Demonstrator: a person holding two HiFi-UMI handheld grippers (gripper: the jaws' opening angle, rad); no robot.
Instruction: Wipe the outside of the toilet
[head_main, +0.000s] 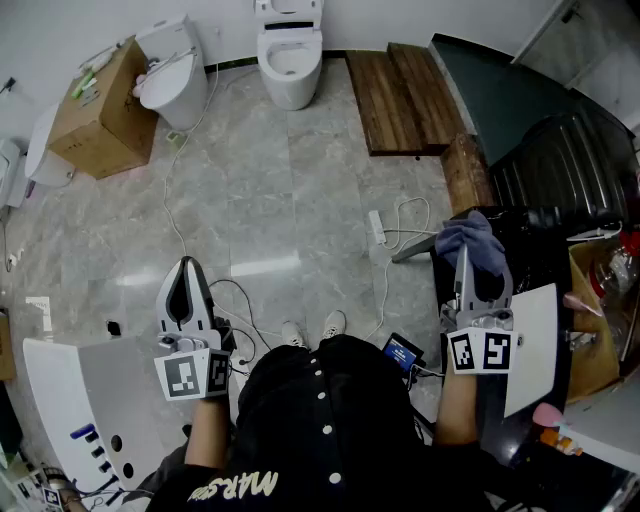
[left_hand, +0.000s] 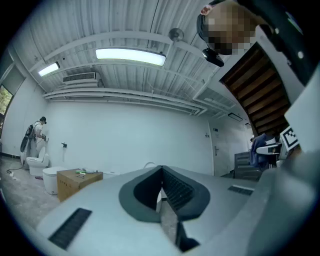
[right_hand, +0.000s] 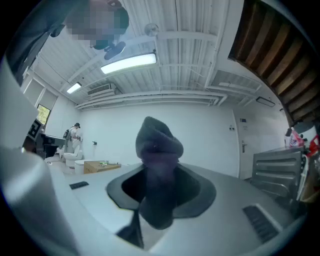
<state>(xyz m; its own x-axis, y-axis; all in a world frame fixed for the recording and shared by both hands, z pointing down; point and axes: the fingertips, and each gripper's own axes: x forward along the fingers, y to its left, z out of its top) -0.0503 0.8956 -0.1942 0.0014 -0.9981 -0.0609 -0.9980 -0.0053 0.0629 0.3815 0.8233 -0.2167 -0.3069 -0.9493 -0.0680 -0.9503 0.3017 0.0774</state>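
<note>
nearest, the left gripper (head_main: 186, 270) hung low by the person's hip. its jaws were pressed together with nothing between them, probably idle because the wiping needs only one tool. the right gripper (head_main: 467, 268) was clamped on a blue-grey cloth (head_main: 474, 240). the cloth was bunched up past the jaw tips, so that a soft wad would meet the porcelain first. both pointed forward over the marble floor (head_main: 280, 190), where a power strip (head_main: 377, 227) and its cables lay just ahead of the person's shoes (head_main: 312, 331). the toilet (head_main: 290, 62) stood well apart at the far wall, its bowl open, beside dark wooden boards (head_main: 405, 95). by my reading the wiping had not begun, and the person needed to walk over. a second toilet (head_main: 172, 85) and a cardboard box (head_main: 100, 115) sat at the far left.
</note>
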